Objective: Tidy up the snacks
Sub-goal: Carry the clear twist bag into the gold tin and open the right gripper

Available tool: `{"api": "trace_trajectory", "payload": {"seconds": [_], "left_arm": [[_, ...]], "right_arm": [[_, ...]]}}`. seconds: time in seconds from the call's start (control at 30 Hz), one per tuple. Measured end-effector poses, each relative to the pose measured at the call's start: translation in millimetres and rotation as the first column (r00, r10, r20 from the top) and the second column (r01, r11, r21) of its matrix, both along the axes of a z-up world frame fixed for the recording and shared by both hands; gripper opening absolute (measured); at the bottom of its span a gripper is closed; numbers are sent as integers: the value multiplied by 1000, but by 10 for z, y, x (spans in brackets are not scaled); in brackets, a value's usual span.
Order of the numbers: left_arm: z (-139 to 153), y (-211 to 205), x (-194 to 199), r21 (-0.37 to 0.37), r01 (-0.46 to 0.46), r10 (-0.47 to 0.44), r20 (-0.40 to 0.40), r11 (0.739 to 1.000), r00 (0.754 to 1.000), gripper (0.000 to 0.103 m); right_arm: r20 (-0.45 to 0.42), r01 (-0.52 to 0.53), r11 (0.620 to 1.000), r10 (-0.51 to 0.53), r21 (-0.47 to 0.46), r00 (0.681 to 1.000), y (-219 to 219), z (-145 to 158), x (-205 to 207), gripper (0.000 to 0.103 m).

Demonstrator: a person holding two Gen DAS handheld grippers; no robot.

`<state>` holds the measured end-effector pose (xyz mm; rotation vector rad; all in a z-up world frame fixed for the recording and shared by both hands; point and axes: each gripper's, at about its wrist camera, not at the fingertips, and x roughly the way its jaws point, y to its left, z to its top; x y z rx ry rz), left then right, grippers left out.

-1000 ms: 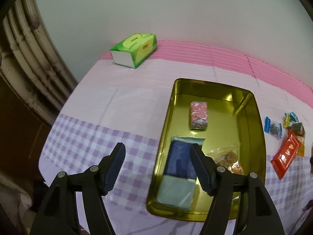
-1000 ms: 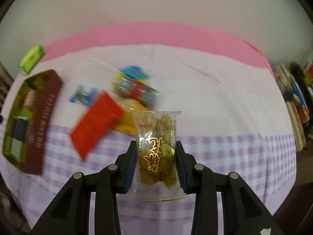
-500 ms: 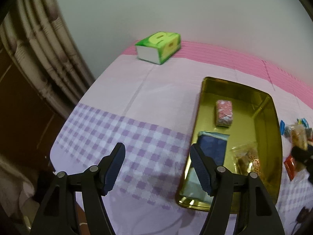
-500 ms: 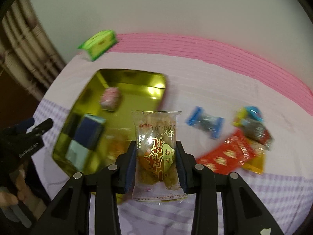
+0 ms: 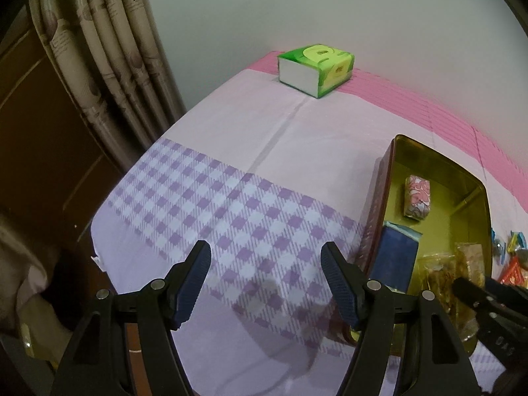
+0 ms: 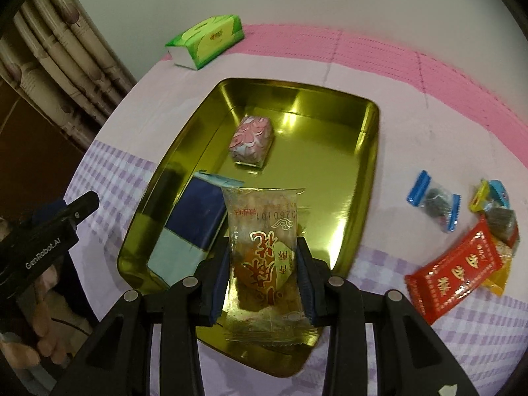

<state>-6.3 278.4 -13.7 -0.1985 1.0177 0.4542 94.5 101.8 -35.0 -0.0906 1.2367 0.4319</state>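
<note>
Over gold tray (image 6: 204, 125), right tongs (image 6: 264, 274) clamp clear snack packet (image 6: 262, 231); left tongs (image 5: 265, 283) gape wide.

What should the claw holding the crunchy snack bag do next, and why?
Probably lower a little and open. The right gripper is shut on the clear snack packet, which already hangs over the gold tray, just beside the blue box.

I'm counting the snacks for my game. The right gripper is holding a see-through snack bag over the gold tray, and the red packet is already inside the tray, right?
Not quite. The red packet lies on the tablecloth, outside the gold tray, as the right wrist view shows. The right gripper does hold the see-through snack bag over the tray.
</note>
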Motion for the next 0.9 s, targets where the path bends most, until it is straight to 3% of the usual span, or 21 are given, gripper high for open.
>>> {"api": "trace_trajectory", "payload": {"seconds": [0.27, 0.9], "left_arm": [[29, 3, -19, -3, 0, 1, 10, 1000, 1000, 75], [11, -68, -3, -4, 13, -13, 5, 1000, 1000, 76]], "right_arm": [[-19, -10, 999, 10, -33, 1000, 123, -190, -11, 34], [-14, -35, 999, 34, -28, 999, 139, -165, -22, 37]]}}
